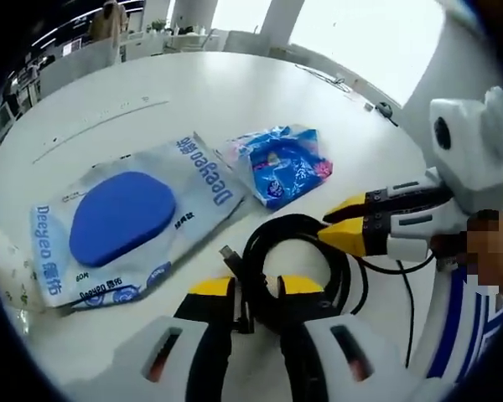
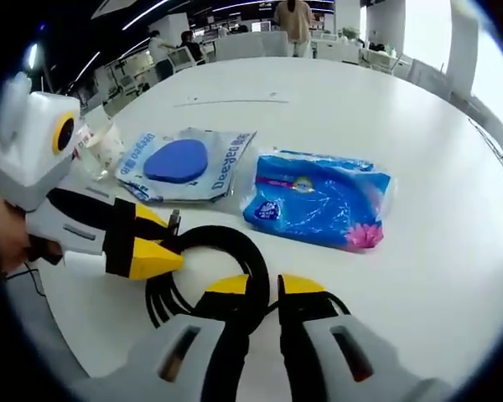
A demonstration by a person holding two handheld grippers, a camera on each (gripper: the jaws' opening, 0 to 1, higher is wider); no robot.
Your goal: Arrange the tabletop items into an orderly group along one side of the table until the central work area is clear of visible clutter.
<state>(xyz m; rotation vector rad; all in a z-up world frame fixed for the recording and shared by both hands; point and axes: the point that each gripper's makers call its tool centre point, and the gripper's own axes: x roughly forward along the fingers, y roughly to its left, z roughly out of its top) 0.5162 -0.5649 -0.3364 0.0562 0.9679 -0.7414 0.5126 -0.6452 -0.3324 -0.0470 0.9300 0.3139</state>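
Both tongs pinch the black cable coil nearly closed on the white worktop, left tongs at six o'clock, right tongs likewise, whose view alone shows a person standing far off at twelve o'clock.

2 white-bodied tools with black jaws, yellow tips, orange-red side slots; blue-and-white striped sleeve

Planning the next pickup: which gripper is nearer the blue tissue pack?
Right, I'd judge. The right gripper sits at the cable coil just below the tissue pack; the left gripper is at the coil's far side, nearer the wipes pack.
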